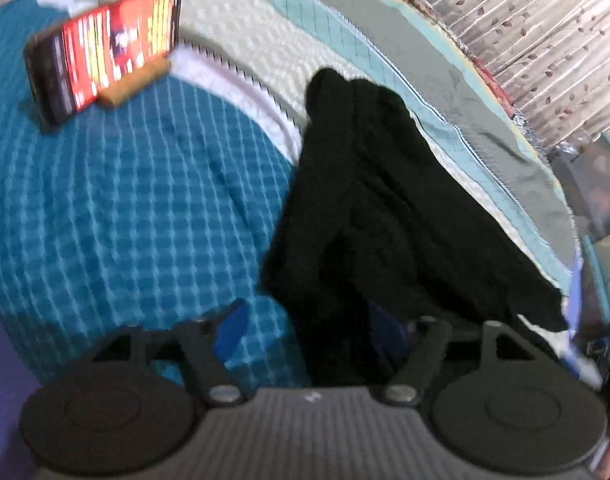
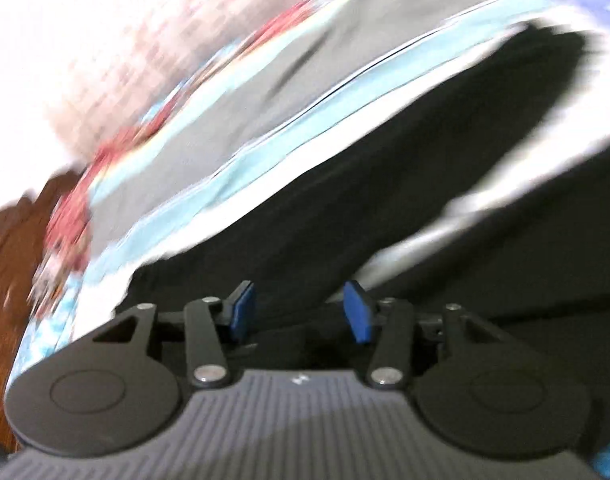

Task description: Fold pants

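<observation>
Black pants, bunched and creased, lying lengthwise on the checked bedcover

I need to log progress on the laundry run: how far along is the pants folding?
Early stage. Done: the black pants lie on the bedspread, apparently bunched lengthwise, still rumpled. In hand: the left gripper and right gripper both sit at the fabric's edge with jaws open, nothing clamped. Left: grasping, smoothing and making the actual folds. The right view is blurred.
</observation>
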The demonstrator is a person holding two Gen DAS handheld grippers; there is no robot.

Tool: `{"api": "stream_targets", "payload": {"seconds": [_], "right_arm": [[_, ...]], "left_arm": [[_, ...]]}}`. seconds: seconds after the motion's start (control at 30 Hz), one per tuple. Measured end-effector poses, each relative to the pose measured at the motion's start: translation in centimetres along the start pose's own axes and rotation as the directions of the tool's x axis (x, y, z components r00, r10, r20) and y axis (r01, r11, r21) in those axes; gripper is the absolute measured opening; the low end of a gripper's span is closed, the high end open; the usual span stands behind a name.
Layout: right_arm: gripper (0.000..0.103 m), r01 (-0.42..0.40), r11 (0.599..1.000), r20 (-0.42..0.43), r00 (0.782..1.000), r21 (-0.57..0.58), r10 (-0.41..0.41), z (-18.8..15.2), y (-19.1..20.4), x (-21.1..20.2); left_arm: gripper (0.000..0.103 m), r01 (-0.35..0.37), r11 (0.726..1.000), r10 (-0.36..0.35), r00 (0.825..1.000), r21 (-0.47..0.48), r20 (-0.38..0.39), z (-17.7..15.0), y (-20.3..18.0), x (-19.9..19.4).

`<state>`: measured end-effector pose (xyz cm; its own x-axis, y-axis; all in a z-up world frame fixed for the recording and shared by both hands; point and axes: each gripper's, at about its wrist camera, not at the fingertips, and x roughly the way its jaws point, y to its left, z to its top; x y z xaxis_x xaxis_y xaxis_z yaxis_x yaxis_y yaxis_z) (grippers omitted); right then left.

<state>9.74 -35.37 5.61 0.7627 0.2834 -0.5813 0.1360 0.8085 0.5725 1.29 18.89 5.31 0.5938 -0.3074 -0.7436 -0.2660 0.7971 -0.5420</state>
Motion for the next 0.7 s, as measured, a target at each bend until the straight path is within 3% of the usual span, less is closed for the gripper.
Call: {"api": "stream_targets", "payload": {"seconds": [0.03, 0.1, 0.23, 0.3, 0.37, 0.4, 0.5, 0.53, 0.6, 0.63, 0.67, 0.7], "right_arm": [[0.052, 0.038, 0.998, 0.044, 0.998, 0.04, -0.04, 0.4, -2.3, -1.7], [0.052, 0.102, 0.984, 0.133, 0.984, 0.143, -0.122, 0.6, -6.3, -5.1], [0.053, 0.221, 0.919, 0.245, 0.919, 0.327, -0.309, 0.4, -12.7, -10.1], [0.053, 0.239, 0.895, 0.263, 0.899, 0.377, -0.35, 0.9, -15.5, -11.7], [0.053, 0.238, 0.882, 0.265, 0.893, 0.407, -0.364, 1.7, -18.1, -12.5], [0.053, 0.237, 0.877, 0.267, 0.891, 0.417, -0.367, 1.9, -18.7, -12.3], [0.053, 0.238, 0.867, 0.253, 0.893, 0.439, -0.373, 3.2, -20.7, -11.3], [0.053, 0.239, 0.863, 0.244, 0.895, 0.445, -0.373, 3.5, -21.3, -10.7], [0.053, 0.241, 0.856, 0.226, 0.9, 0.457, -0.374, 3.9, -22.4, -10.4], [0.05, 0.238, 0.858, 0.23, 0.899, 0.455, -0.372, 4.1, -22.6, -11.0], [0.018, 0.243, 0.862, 0.227, 0.9, 0.445, -0.371, 4.6, -23.0, -11.9], [0.007, 0.259, 0.858, 0.215, 0.899, 0.444, -0.382, 5.0, -22.5, -11.8]], "left_arm": [[0.082, 0.01, 1.0, -0.01, 1.0, -0.011, -0.01, -0.2, -0.1, 0.3], [0.085, 0.029, 0.999, -0.03, 0.999, -0.026, -0.03, -0.6, -0.5, 1.0], [0.092, 0.067, 0.997, -0.07, 0.995, -0.046, -0.071, -0.9, -1.6, 2.7], [0.085, 0.057, 0.998, -0.06, 0.995, -0.039, -0.074, -1.0, -2.4, 3.5], [0.066, 0.027, 0.999, -0.03, 0.996, -0.042, -0.082, -1.1, -2.9, 4.2], [0.061, 0.013, 0.999, -0.017, 0.996, -0.053, -0.087, -1.1, -3.0, 4.5], [0.038, -0.017, 0.995, 0.008, 0.995, -0.096, -0.095, -1.0, -2.9, 5.0], [0.021, -0.027, 0.994, 0.016, 0.995, -0.108, -0.101, -0.9, -2.8, 5.1], [0.015, -0.037, 0.99, 0.023, 0.994, -0.136, -0.109, -0.8, -2.7, 5.3], [0.012, -0.041, 0.989, 0.026, 0.994, -0.139, -0.108, -0.7, -2.8, 5.1], [0.011, -0.044, 0.99, 0.03, 0.994, -0.134, -0.104, -0.6, -3.1, 4.7], [0.011, -0.042, 0.991, 0.03, 0.995, -0.125, -0.094, -0.4, -3.5, 4.0]]}}
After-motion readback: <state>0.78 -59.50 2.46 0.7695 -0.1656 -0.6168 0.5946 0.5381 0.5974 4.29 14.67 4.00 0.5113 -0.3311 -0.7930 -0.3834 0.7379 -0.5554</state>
